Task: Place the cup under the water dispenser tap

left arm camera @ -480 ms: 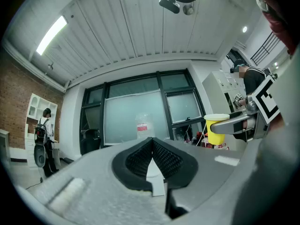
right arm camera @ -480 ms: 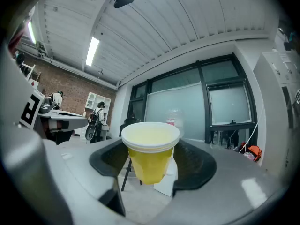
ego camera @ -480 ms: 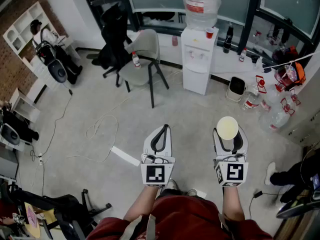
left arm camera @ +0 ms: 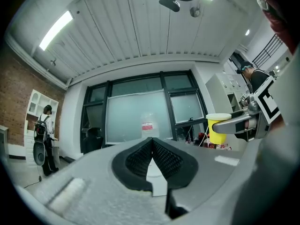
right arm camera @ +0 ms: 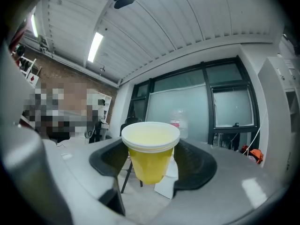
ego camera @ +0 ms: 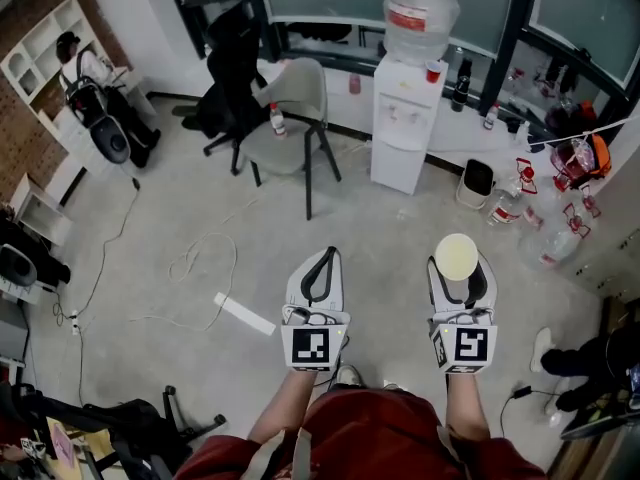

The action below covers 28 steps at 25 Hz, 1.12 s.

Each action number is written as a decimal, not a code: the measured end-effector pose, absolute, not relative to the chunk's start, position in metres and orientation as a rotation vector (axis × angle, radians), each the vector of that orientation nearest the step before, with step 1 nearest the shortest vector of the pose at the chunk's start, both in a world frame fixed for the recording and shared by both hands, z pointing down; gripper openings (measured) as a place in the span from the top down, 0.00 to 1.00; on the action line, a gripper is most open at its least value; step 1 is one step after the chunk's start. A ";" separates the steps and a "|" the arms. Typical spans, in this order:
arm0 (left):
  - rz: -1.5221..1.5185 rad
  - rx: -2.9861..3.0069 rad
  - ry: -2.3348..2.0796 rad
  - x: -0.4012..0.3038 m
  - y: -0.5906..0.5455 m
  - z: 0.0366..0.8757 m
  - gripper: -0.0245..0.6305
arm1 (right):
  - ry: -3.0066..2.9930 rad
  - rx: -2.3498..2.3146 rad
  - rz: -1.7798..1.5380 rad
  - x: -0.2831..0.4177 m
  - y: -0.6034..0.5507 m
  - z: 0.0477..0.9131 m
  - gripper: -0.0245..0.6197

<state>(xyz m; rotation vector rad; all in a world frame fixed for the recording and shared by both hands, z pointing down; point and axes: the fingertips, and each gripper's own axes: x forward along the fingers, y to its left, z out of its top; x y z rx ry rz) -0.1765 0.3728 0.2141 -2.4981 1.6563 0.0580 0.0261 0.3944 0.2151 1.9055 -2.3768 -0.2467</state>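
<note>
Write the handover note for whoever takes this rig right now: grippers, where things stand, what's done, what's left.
Right gripper: closed on the yellow cup, which it holds upright and level above the floor.
Left gripper: jaws together, nothing between them.
Water dispenser: against the windows ahead, across open floor, with a big bottle on top. A grey chair stands to its left.
Done: the cup is picked up.
Left: walk to the dispenser, set the cup under a tap and let go.
</note>
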 end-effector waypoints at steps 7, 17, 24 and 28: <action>0.065 -2.507 1.675 -0.218 0.361 0.226 0.97 | -2.393 1.909 -0.239 -0.013 0.381 0.221 0.50; 0.066 -2.510 1.706 -0.243 0.339 0.230 0.97 | -2.405 1.880 -0.230 -0.029 0.353 0.224 0.50; 0.056 -2.509 1.715 -0.227 0.292 0.237 0.97 | -2.419 1.871 -0.235 -0.016 0.305 0.232 0.50; 0.045 -2.509 1.706 -0.207 0.249 0.239 0.97 | -2.413 1.886 -0.196 0.005 0.265 0.239 0.50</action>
